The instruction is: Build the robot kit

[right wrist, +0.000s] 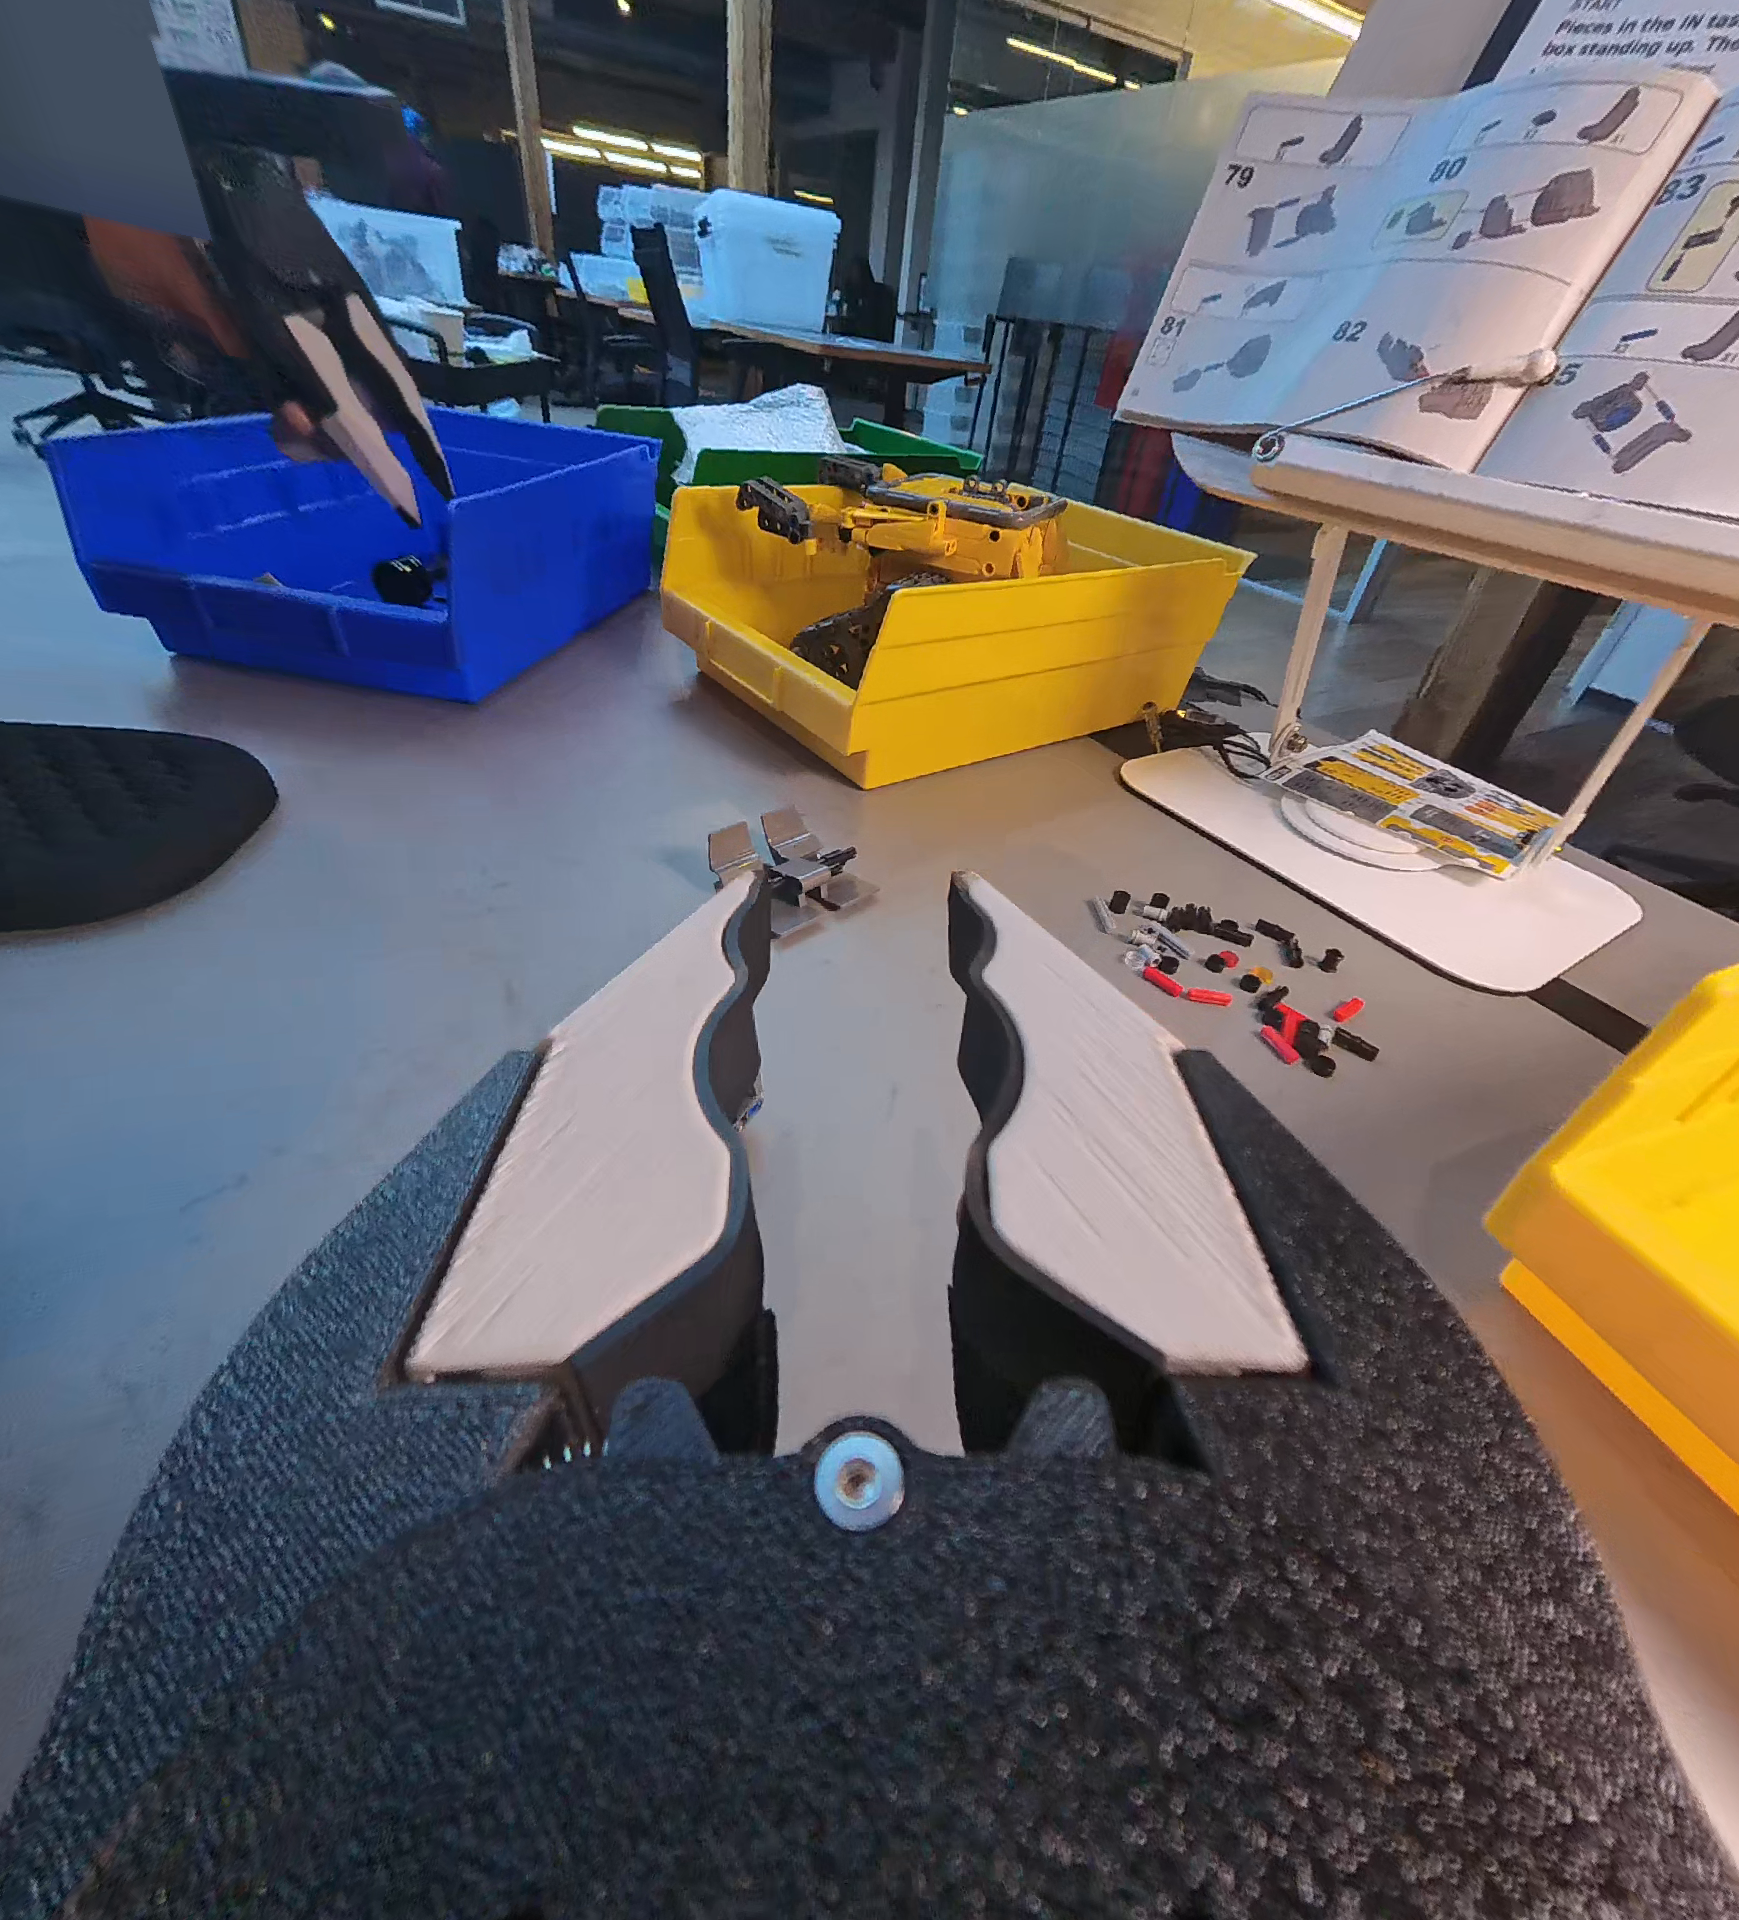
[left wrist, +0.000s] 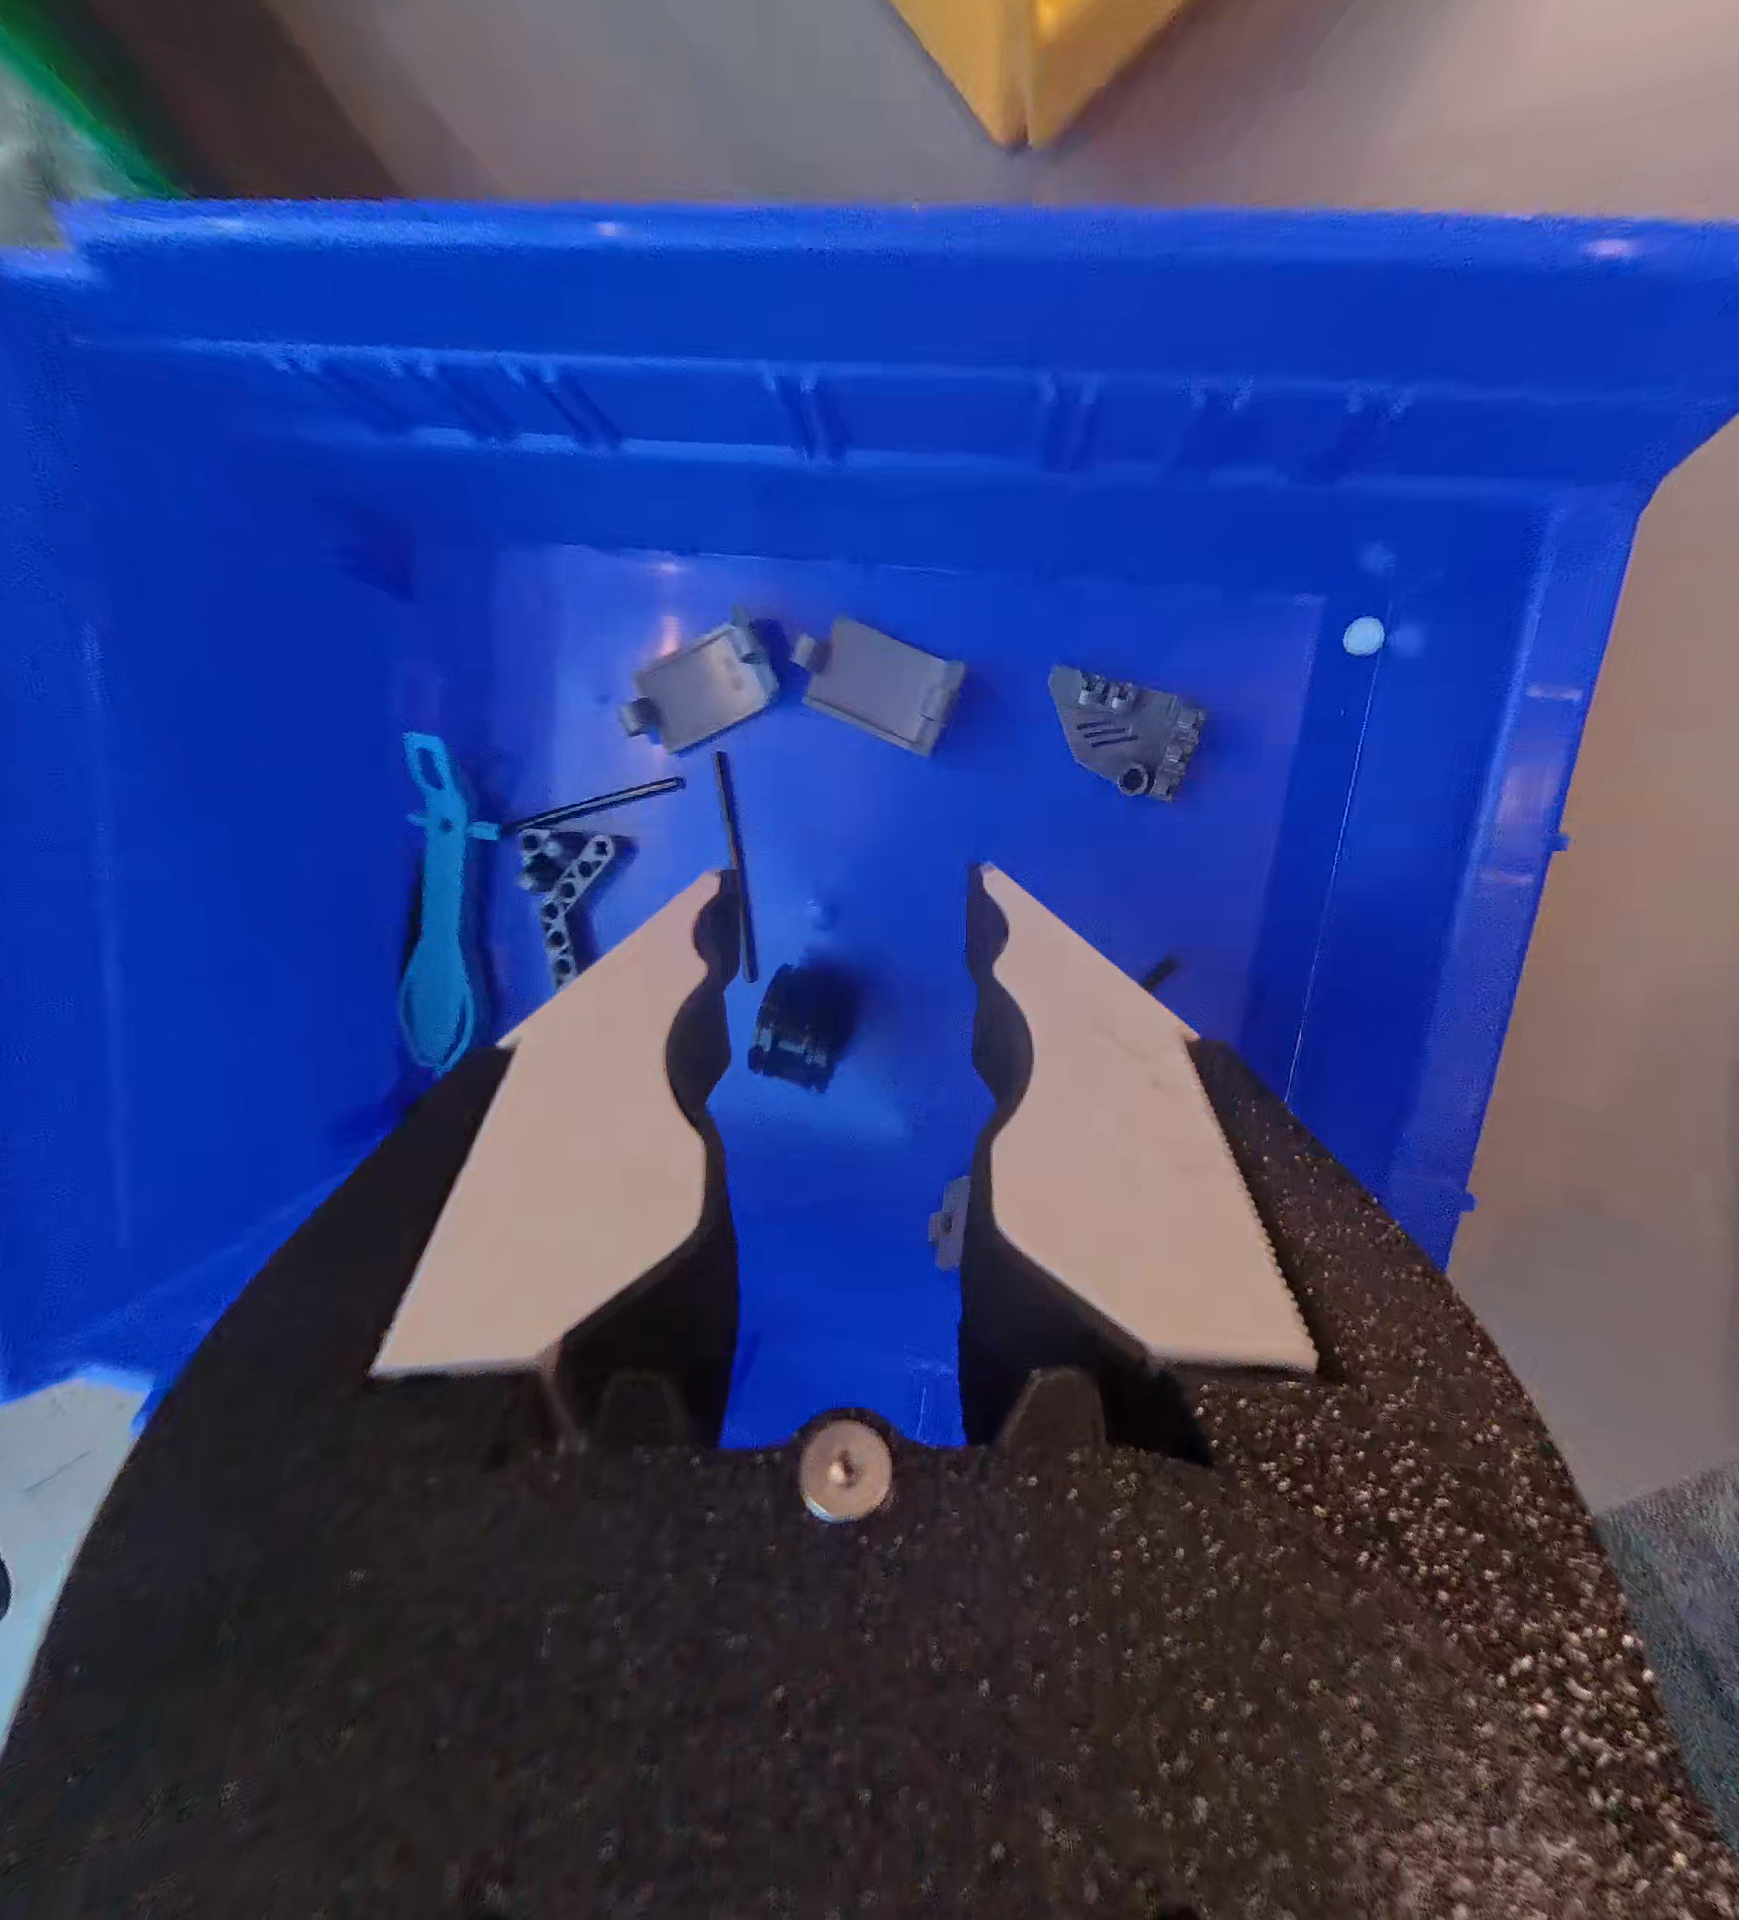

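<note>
My left gripper is open and empty, held over the inside of a blue bin. On the bin floor between its fingers lies a small black wheel-like part. Beyond lie two grey panels, a dark grey angled piece, a black axle, a grey holed beam and a light blue band. My right gripper is open and empty above the grey table, just short of a small grey assembly. The left gripper also shows over the blue bin.
A yellow bin holds a yellow and black model vehicle. Small black and red pins lie scattered to the right. An open booklet rests on a white stand. Another yellow bin is at the right edge, a black mat at left. The left tips stand about 7 cm off the dark grey angled piece.
</note>
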### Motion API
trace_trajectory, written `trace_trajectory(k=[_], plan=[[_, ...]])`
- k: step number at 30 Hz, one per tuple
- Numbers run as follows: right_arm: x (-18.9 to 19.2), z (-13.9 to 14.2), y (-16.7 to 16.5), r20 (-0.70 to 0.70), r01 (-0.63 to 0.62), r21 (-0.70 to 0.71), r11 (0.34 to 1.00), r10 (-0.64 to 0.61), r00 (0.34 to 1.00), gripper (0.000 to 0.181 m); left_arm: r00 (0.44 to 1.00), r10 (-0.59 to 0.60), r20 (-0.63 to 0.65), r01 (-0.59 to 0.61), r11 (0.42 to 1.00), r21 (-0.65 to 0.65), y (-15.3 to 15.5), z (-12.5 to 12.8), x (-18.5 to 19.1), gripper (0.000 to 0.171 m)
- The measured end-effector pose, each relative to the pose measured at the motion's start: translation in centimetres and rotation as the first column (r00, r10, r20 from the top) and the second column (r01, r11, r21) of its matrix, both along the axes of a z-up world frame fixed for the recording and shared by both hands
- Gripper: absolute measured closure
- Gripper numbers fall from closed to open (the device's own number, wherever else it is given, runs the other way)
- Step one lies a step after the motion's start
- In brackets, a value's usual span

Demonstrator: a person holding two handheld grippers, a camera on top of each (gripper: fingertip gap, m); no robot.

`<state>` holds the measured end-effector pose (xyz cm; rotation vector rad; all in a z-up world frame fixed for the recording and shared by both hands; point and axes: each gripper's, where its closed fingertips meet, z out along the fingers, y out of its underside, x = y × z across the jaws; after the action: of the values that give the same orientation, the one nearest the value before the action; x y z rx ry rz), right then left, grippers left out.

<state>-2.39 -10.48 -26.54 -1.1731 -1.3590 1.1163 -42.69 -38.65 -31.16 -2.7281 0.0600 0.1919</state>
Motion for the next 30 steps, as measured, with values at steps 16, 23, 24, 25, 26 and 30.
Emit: trace_trajectory(k=[16,23,24,25,26,30], plan=[[-0.1,-0.5,-0.2,0.018,0.017,0.02,1.0,-0.018,1.0,0.147,0.971,-0.091,-0.22,0.089,0.996,-0.021,3.7,0.3,1.3,0.165],[-0.5,0.2,-2.0,-0.024,-0.035,0.082,0.996,0.037,0.999,0.143,0.898,-0.407,0.168,0.164,0.663,0.731,10.8,13.5,19.5,0.166],[-0.6,0.5,-2.8,-0.039,-0.06,0.103,0.993,0.064,0.997,0.141,0.832,-0.496,0.247,0.132,0.611,0.78,11.6,13.8,22.7,0.166],[-0.7,0.9,-3.5,-0.054,-0.077,0.126,0.989,0.085,0.995,0.139,0.756,-0.565,0.33,0.079,0.579,0.811,12.5,13.8,25.4,0.165],[-0.8,1.3,-4.3,-0.06,-0.093,0.154,0.984,0.103,0.993,0.137,0.663,-0.619,0.421,0.011,0.57,0.821,13.5,13.4,27.8,0.166],[-1.6,2.5,-6.4,-0.024,-0.128,0.331,0.935,0.144,0.989,0.127,0.2,-0.717,0.668,-0.198,0.638,0.744,17.4,11.3,33.7,0.166]])
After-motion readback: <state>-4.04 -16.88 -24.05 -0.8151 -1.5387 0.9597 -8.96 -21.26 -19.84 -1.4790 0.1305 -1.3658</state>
